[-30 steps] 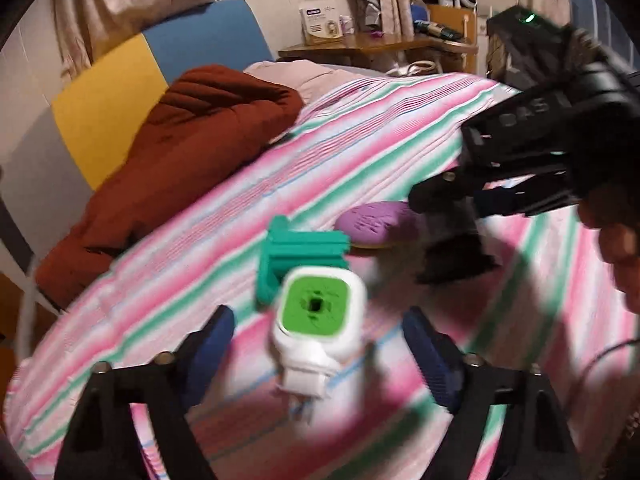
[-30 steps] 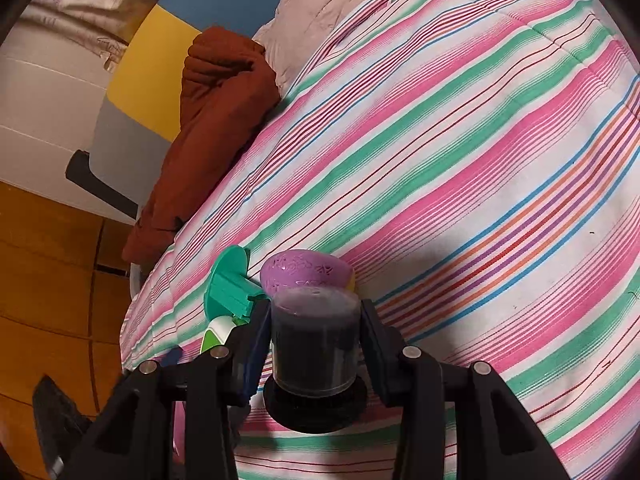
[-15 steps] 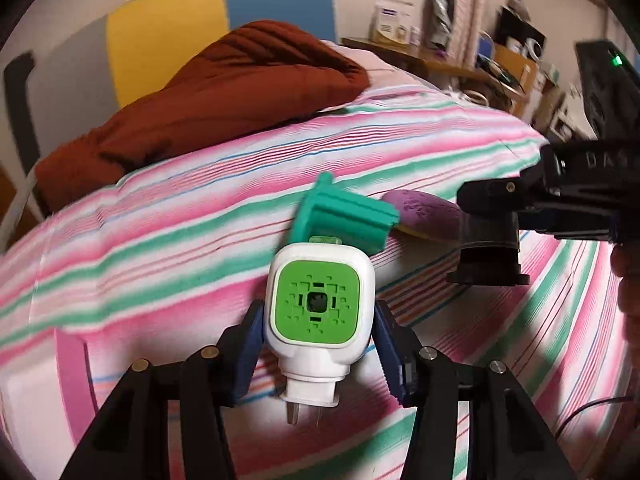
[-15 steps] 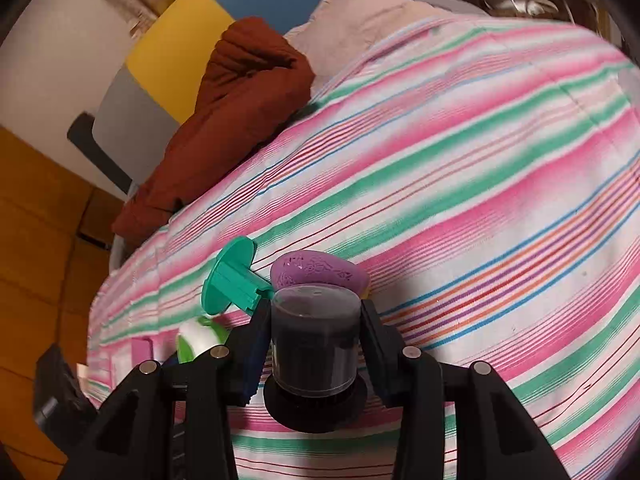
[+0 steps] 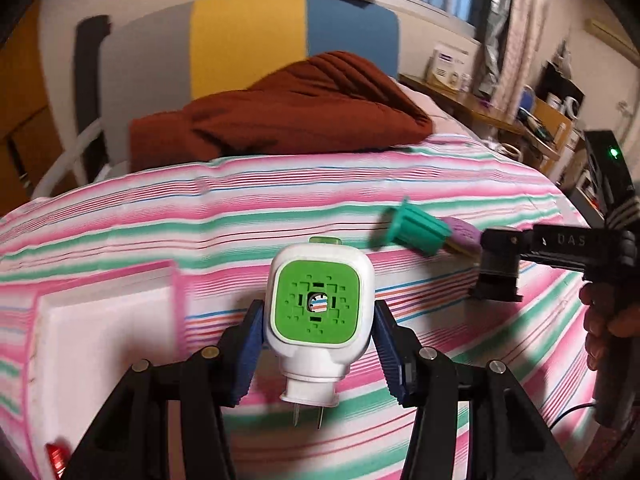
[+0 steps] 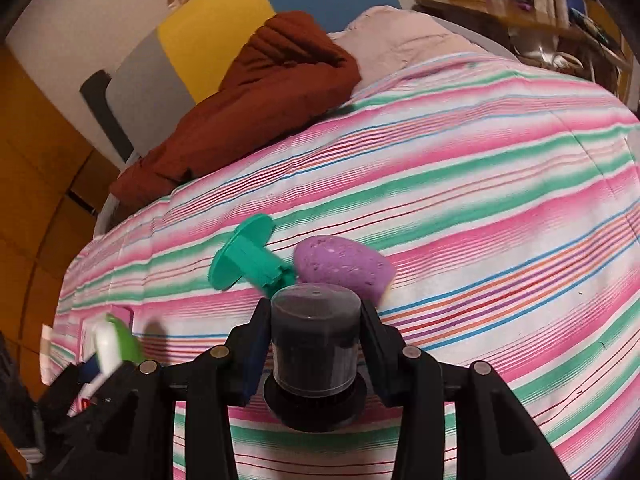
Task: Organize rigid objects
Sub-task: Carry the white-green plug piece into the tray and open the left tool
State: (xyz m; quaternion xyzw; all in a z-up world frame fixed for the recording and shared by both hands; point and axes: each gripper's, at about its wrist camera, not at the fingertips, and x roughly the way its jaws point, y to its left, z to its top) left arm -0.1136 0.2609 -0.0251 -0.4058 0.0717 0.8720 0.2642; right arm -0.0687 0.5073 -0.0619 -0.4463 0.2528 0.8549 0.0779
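Observation:
My left gripper [image 5: 318, 340] is shut on a white plug-in device with a green face [image 5: 318, 308], prongs pointing down, lifted above the striped bedspread [image 5: 248, 216]. My right gripper [image 6: 314, 340] is shut on a dark cylindrical jar [image 6: 314, 340] with a black lid at its lower end. A teal flanged plastic piece [image 6: 248, 264] and a purple stone-shaped object [image 6: 340, 268] lie together on the bed just beyond the jar. In the left wrist view the right gripper [image 5: 498, 264] holds the jar at the right, next to the teal piece [image 5: 416, 228]. The left gripper with the plug [image 6: 112, 344] shows low left in the right wrist view.
A white tray with a pink rim [image 5: 100, 344] lies on the bed at the lower left. A rust-brown blanket [image 5: 280, 116] is heaped at the head of the bed before a grey, yellow and blue headboard [image 5: 248, 40]. A cluttered wooden desk [image 5: 500, 112] stands far right.
My left gripper closed on the white plug, lifted it and carried it left, away from the teal piece; the white tray came into view. My right gripper kept the jar, shifting slightly and rolling.

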